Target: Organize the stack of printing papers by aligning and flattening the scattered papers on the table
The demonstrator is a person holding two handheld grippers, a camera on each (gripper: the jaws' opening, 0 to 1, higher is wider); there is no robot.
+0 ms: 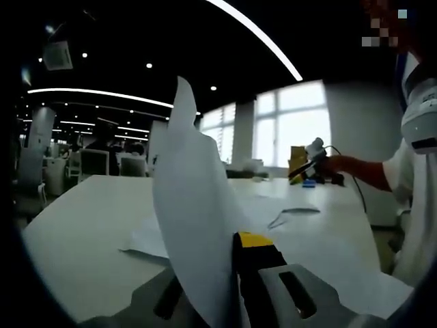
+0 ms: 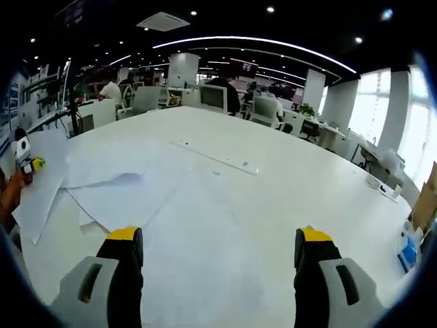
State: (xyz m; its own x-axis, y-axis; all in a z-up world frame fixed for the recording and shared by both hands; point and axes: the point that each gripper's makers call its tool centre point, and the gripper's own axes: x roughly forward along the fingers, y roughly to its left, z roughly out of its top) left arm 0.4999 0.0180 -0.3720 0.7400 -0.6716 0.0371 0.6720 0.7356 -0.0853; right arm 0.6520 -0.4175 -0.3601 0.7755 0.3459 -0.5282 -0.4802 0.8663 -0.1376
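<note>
— What do we see on the left?
— The left gripper pinches a sheet of paper, which stands upright between its jaws, lifted off the table.
— And the right gripper?
— We see its jaws spread wide above the tabletop, holding nothing.
— Where are the other papers?
— Scattered and overlapping on the table, left of the right gripper; a few edges seem curled, though we can't be sure.

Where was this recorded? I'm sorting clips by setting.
Probably an open-plan office: a long white table strewn with papers, rows of desks with monitors and chairs behind it, curved ceiling light strips and large windows.
</note>
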